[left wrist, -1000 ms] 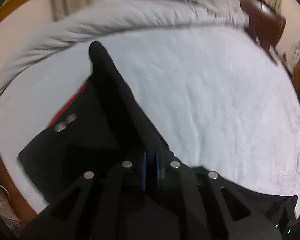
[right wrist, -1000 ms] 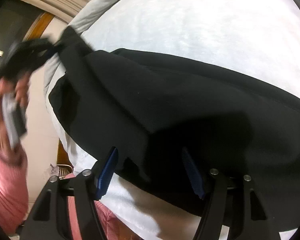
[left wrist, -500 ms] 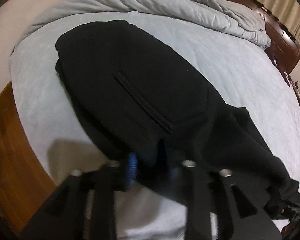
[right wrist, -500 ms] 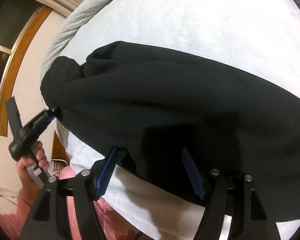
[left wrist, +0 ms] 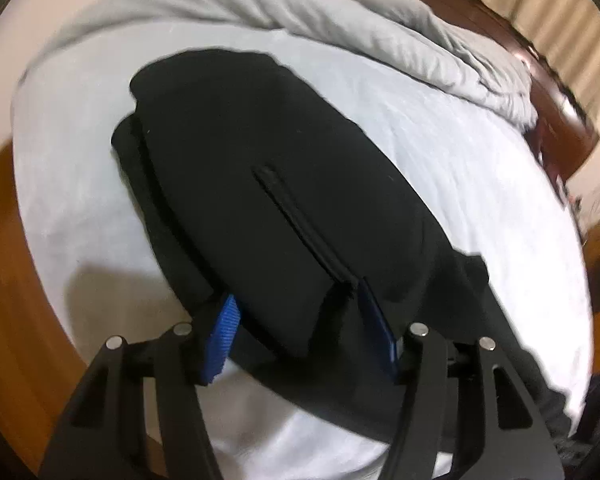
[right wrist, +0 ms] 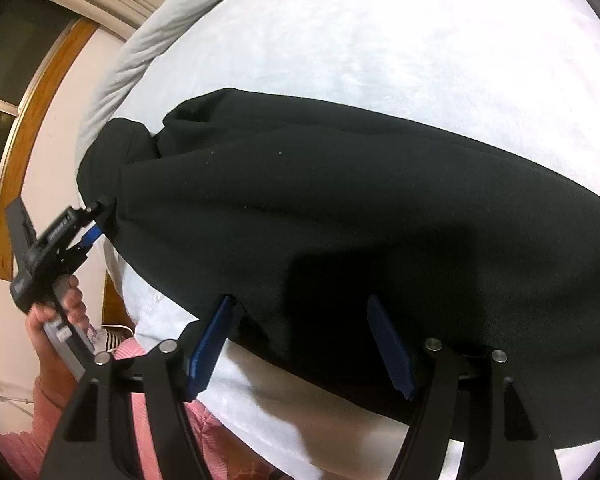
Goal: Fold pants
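Black pants (left wrist: pixel 284 184) lie folded over on the pale bed sheet (left wrist: pixel 480 168), a welt pocket seam showing on top. My left gripper (left wrist: pixel 300 336) is open at the near edge of the pants, its blue pads either side of the fabric edge. In the right wrist view the pants (right wrist: pixel 340 208) stretch across the bed. My right gripper (right wrist: pixel 300 340) is open over their near edge, holding nothing. The left gripper also shows in the right wrist view (right wrist: pixel 94 222), at the pants' left end.
A rumpled grey duvet (left wrist: pixel 340 20) is piled along the far side of the bed. A dark wooden headboard (left wrist: pixel 548 92) stands at the right. Wooden floor (left wrist: pixel 4 280) lies left of the bed. The person's pink clothing (right wrist: pixel 160 420) is near the bed edge.
The left gripper carried the lifted pants over, laid them folded on the bed, then opened and let go. The right gripper stayed open and nearly still.
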Available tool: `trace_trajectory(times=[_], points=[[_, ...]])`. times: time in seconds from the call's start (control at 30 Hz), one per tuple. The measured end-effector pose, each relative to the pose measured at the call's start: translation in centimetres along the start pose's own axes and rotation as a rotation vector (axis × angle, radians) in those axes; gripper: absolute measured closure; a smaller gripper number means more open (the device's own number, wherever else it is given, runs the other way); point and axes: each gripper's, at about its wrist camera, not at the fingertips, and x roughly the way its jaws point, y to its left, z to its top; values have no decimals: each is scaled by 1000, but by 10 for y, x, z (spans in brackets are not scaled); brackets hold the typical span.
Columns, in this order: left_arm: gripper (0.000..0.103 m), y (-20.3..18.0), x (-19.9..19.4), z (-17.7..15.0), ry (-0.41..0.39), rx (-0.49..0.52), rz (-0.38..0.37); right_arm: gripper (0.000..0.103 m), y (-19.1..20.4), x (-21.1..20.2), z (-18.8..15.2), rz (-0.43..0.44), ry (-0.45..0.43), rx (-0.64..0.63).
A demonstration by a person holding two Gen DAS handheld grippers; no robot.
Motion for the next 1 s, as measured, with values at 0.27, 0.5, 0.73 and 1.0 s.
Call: trace_trajectory(times=[0.27, 0.5, 0.73, 1.0], points=[[95, 4, 11, 11, 35, -8, 0, 27, 9, 2, -1, -25, 1, -27], [94, 14, -3, -32, -1, 60, 108, 28, 6, 1, 1, -8, 4, -16], [47, 5, -14, -20, 50, 90, 102, 28, 8, -11, 4, -5, -9, -17], [47, -33, -52, -23, 10, 204, 62, 28, 23, -30, 13, -33, -61, -79]])
